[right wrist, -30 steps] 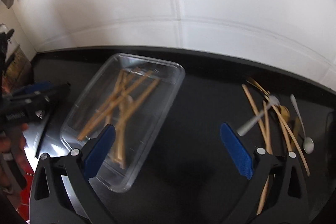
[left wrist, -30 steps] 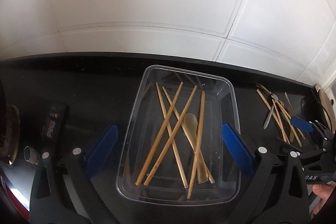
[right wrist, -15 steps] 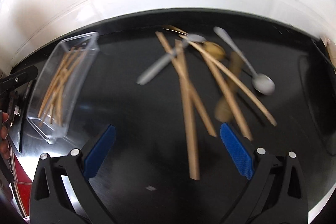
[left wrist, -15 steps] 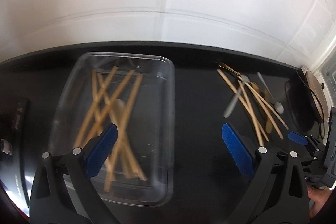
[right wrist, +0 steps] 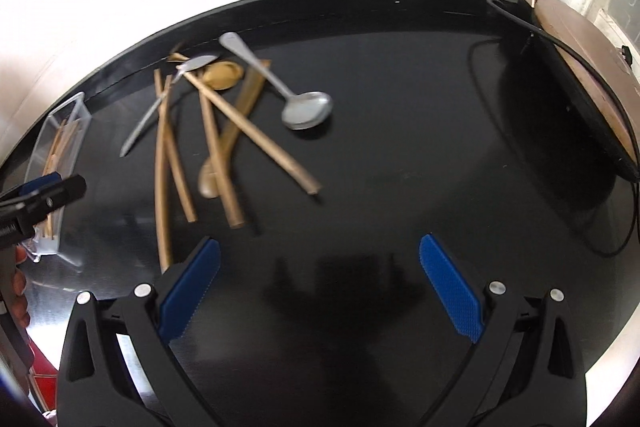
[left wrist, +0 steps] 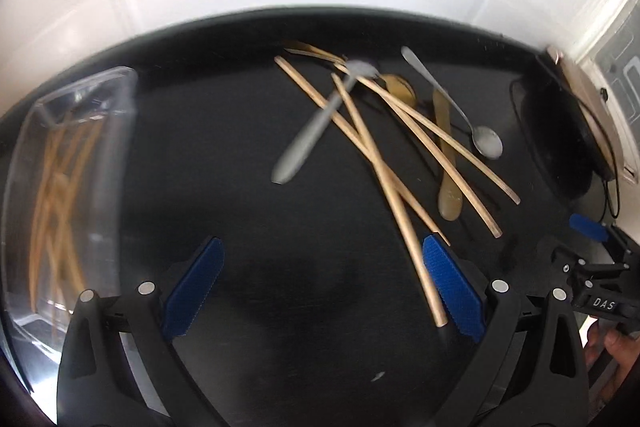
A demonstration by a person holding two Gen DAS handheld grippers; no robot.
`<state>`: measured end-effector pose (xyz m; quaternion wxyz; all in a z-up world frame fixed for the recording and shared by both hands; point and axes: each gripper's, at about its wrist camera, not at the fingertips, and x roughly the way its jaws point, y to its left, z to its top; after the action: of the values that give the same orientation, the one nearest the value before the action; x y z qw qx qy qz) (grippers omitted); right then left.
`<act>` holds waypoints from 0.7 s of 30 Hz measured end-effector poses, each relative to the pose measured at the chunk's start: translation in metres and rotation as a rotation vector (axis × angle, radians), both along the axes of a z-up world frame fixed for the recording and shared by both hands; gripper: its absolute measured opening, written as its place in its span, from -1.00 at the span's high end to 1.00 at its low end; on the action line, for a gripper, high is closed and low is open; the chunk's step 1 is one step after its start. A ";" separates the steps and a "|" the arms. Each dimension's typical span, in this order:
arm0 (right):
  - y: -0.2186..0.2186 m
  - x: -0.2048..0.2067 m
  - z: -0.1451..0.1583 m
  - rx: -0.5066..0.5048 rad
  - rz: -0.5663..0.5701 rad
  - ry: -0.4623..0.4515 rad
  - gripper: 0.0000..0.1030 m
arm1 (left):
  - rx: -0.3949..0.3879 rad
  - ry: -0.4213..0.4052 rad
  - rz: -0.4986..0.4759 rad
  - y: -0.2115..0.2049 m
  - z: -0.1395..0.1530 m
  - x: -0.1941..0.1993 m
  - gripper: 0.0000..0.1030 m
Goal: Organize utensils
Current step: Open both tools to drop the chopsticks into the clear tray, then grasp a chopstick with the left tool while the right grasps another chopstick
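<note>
A black countertop (left wrist: 240,155) holds a loose pile of wooden chopsticks (left wrist: 384,163) crossed with a metal spoon (left wrist: 486,141) and a blurred metal utensil (left wrist: 308,135). The left gripper (left wrist: 320,287) hovers with fingers spread wide and empty (the pile lies at its one o'clock). A clear container (left wrist: 100,147) of chopsticks sits at nine o'clock. The right gripper (right wrist: 320,291) also gapes wide, the pile at its eleven o'clock.

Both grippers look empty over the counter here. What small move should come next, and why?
Probably lower the left gripper onto the nearest chopstick and close. Its jaws stand open and empty, with that chopstick's near end beside its right finger. The clear tray at left already holds chopsticks, while the pile with the metal spoon lies loose on the counter. The right gripper is open too, aimed at bare counter.
</note>
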<state>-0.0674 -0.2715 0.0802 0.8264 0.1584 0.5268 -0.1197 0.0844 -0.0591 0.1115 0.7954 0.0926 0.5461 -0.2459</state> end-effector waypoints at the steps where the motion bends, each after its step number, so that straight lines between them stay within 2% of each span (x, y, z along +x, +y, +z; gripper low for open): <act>1: -0.001 0.003 -0.001 -0.012 0.012 -0.001 -0.88 | 0.004 0.006 -0.002 -0.007 -0.004 -0.001 -0.88; 8: 0.001 0.037 -0.012 -0.111 0.180 -0.017 -0.88 | 0.113 0.001 -0.010 -0.048 -0.038 -0.007 -0.88; 12: 0.011 0.051 -0.023 -0.154 0.309 -0.040 -0.88 | 0.163 0.004 0.024 -0.048 -0.056 -0.010 -0.88; 17: 0.021 0.062 -0.028 -0.135 0.440 -0.097 -0.86 | 0.155 -0.032 0.069 -0.034 -0.057 -0.011 -0.90; 18: 0.023 0.064 -0.028 -0.137 0.453 -0.105 -0.83 | 0.154 -0.036 0.084 -0.028 -0.057 -0.010 -0.90; 20: 0.021 0.071 -0.030 -0.134 0.484 -0.102 -0.54 | 0.154 -0.038 0.104 -0.019 -0.057 -0.006 -0.90; 21: 0.020 0.075 -0.033 -0.121 0.501 -0.093 -0.49 | 0.155 -0.039 0.109 -0.015 -0.057 -0.004 -0.90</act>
<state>0.0076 -0.2510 0.0474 0.8616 -0.0216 0.5030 0.0648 0.0799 -0.0744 0.0548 0.8084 0.1290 0.5523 -0.1576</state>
